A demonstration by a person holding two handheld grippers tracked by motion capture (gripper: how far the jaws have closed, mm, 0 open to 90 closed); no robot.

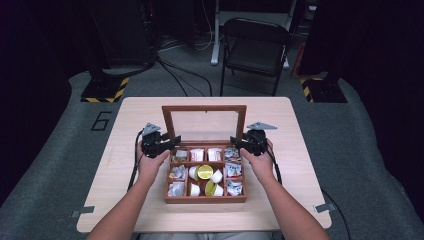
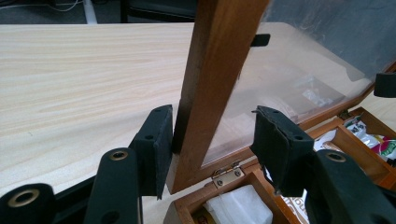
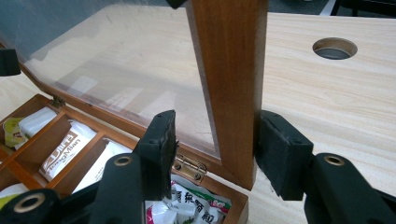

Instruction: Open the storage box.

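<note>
Jaws on both sides are straddling the lid's side rails right now — left gripper (image 2: 210, 140) is sitting around the left rail with its outer pad against the wood and the inner pad standing off in front of the glass, so not really clamped yet. Right gripper (image 3: 215, 149) is looking much the same: outer pad touching its rail, inner one hanging a bit clear near the hinge (image 3: 189, 165).

Going big to small: wooden table (image 1: 130, 125) is carrying the tea box (image 1: 205, 199), which is sitting near the middle of it, compartments full of sachets (image 1: 233, 170) and little cups (image 1: 205, 171). Glass lid (image 1: 204, 125) is standing upright at the back of the box, tilted slightly away from the person.

What I'd say matters for the next move — each rail is running up and down, straight between its own gripper's jaws, low near the hinge line. Neither hand is nearer; they're mirroring each other on opposite ends. Looks like both need to squeeze before the lid can be swung down evenly.
</note>
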